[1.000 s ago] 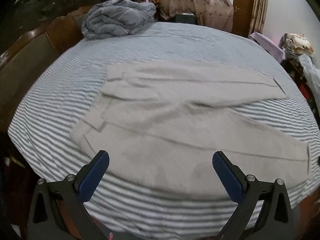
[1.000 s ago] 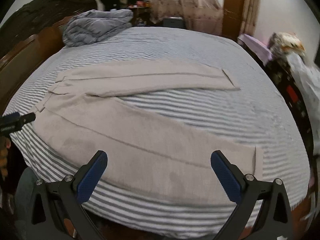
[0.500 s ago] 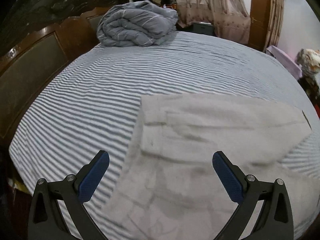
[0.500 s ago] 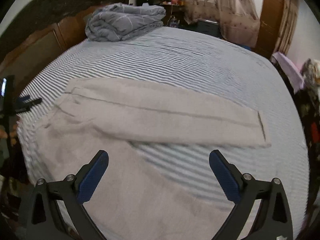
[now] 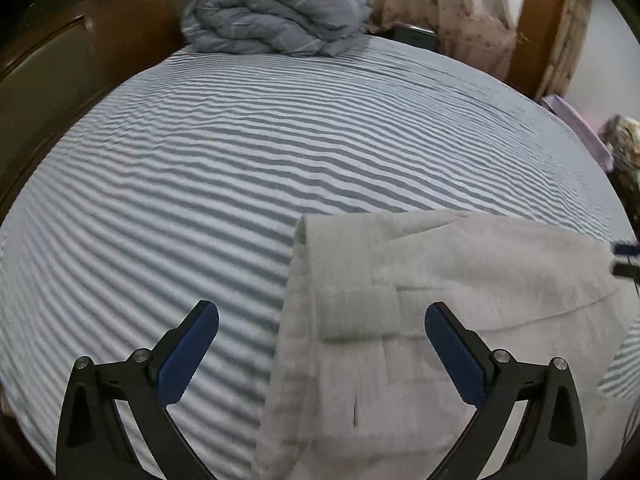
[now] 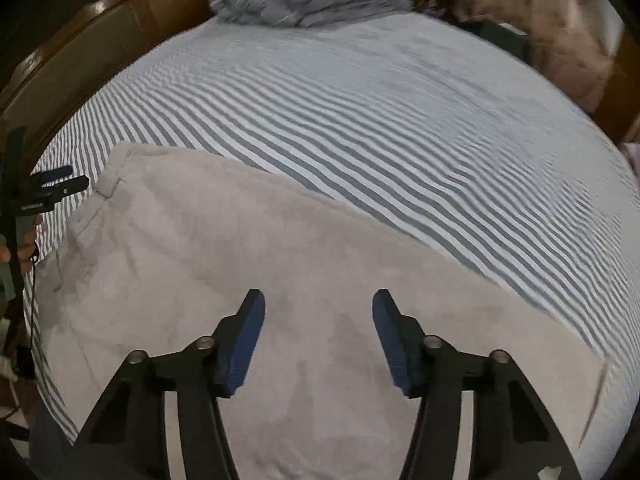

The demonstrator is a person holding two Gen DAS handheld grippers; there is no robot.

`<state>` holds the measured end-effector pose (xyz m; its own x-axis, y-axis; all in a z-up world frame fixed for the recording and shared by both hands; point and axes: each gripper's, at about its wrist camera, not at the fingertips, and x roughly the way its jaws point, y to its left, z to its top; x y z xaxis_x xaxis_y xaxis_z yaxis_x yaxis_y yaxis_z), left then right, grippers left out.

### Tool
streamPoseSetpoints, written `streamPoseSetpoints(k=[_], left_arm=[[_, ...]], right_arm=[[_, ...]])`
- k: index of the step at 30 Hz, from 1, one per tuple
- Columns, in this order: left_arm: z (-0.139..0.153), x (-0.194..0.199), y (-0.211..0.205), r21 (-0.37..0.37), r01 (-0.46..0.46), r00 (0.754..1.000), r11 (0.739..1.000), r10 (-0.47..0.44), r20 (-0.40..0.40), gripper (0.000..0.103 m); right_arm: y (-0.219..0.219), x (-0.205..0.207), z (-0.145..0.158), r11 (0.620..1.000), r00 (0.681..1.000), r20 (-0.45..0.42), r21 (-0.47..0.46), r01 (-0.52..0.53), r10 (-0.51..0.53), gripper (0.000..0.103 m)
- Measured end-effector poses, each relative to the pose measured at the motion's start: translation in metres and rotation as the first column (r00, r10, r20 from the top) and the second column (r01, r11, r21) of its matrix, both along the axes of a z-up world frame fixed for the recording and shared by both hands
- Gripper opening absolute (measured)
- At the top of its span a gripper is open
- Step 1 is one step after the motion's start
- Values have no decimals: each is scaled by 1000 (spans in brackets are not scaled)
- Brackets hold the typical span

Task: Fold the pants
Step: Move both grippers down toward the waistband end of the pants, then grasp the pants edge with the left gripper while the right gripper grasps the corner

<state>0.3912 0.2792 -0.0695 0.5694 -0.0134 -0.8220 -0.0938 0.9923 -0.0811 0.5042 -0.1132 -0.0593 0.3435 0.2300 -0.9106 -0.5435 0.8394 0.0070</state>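
Light grey pants [image 5: 440, 304] lie flat on a blue-and-white striped bed [image 5: 240, 152]. In the left wrist view the waistband corner and a belt loop [image 5: 360, 316] lie between the fingers of my open left gripper [image 5: 320, 320], which hovers just above them. In the right wrist view a pant leg [image 6: 280, 248] fills the lower frame. My right gripper [image 6: 318, 308] is partly open and empty, low over that leg. The left gripper also shows at the left edge of the right wrist view [image 6: 56, 184].
A rolled grey-blue quilt [image 5: 276, 8] lies at the far end of the bed by the dark wooden headboard [image 5: 60, 52]. A curtain and a brown door [image 5: 536, 24] stand beyond. Clutter [image 5: 624, 140] sits off the bed's right side.
Both grippers have moved forward and down toward the pants. The left now sits over the waistband corner, the right over a leg. The right jaws have narrowed.
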Motion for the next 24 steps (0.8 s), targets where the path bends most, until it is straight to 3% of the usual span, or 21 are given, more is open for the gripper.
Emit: streamPoseSetpoints(k=[10, 14, 17, 19, 20, 22, 24], left_arm=[[-27, 43, 7, -13, 85, 996, 996, -85, -12, 102], [-46, 57, 12, -71, 101, 994, 992, -104, -43, 102], [-51, 63, 10, -76, 133, 988, 988, -138, -64, 102], [-51, 65, 6, -65, 153, 985, 986, -158, -76, 99], [-49, 68, 4, -73, 163, 983, 984, -168, -74, 92], [-46, 75, -1, -74, 164, 982, 984, -170, -79, 79], [-43, 80, -6, -50, 140, 987, 989, -143, -78, 73]], right_arm=[[14, 76, -48, 993, 992, -76, -49, -105, 101, 47], [13, 84, -65, 991, 982, -132, -11, -136, 133, 51], [12, 81, -65, 985, 978, -118, 5, -170, 169, 53], [10, 80, -64, 985, 978, -117, 16, -170, 170, 50], [9, 80, -64, 986, 980, -113, 16, -165, 166, 46], [6, 77, -61, 987, 981, -105, 14, -162, 163, 35], [6, 74, -57, 987, 982, -98, 12, -162, 163, 22]])
